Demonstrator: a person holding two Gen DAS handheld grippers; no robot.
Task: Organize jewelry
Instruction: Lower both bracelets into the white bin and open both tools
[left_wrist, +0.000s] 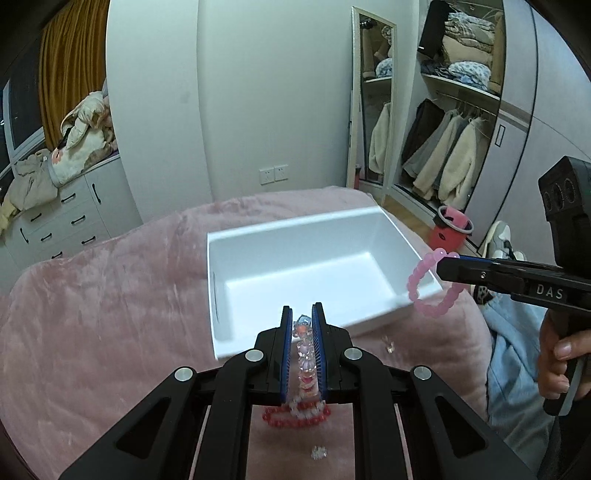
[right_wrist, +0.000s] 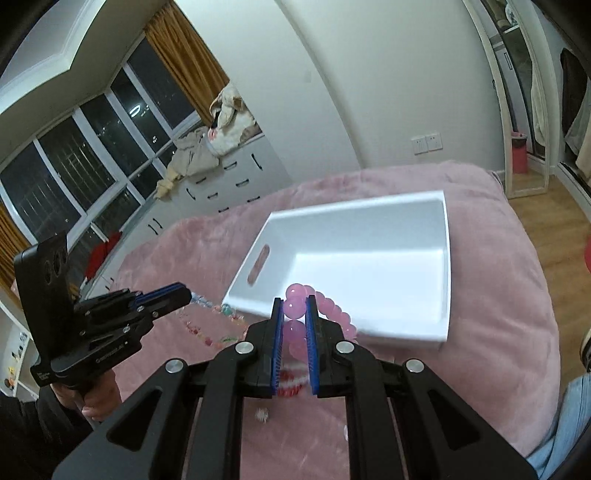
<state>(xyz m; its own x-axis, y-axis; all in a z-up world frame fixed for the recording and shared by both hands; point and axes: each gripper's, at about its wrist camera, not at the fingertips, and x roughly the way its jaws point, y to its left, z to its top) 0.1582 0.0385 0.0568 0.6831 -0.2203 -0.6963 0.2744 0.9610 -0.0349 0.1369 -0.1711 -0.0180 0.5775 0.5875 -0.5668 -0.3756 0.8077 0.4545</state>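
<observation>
A white box (left_wrist: 399, 314) (right_wrist: 448, 295) with nothing in it sits on the pink blanket. My left gripper (left_wrist: 303, 314) is shut on a clear and pink crystal bead bracelet (left_wrist: 306, 362), lifted just before the box's near wall. In the right wrist view that left gripper (right_wrist: 188, 295) shows at the left with the bracelet (right_wrist: 221, 317) trailing from it. My right gripper (right_wrist: 293, 306) is shut on a pink round-bead bracelet (right_wrist: 332, 314) (left_wrist: 424, 291), which hangs beside the box's right near corner. A red and white bead bracelet (left_wrist: 295, 413) (right_wrist: 291, 386) lies on the blanket below the grippers.
The pink blanket (left_wrist: 110, 314) covers a bed. A small sparkly piece (left_wrist: 318, 452) (right_wrist: 261, 414) and a small ring-like piece (left_wrist: 389, 345) lie on it. A wardrobe (left_wrist: 461, 110), a mirror (left_wrist: 373, 99), white drawers (left_wrist: 62, 218) and a red bin (left_wrist: 448, 232) stand beyond the bed.
</observation>
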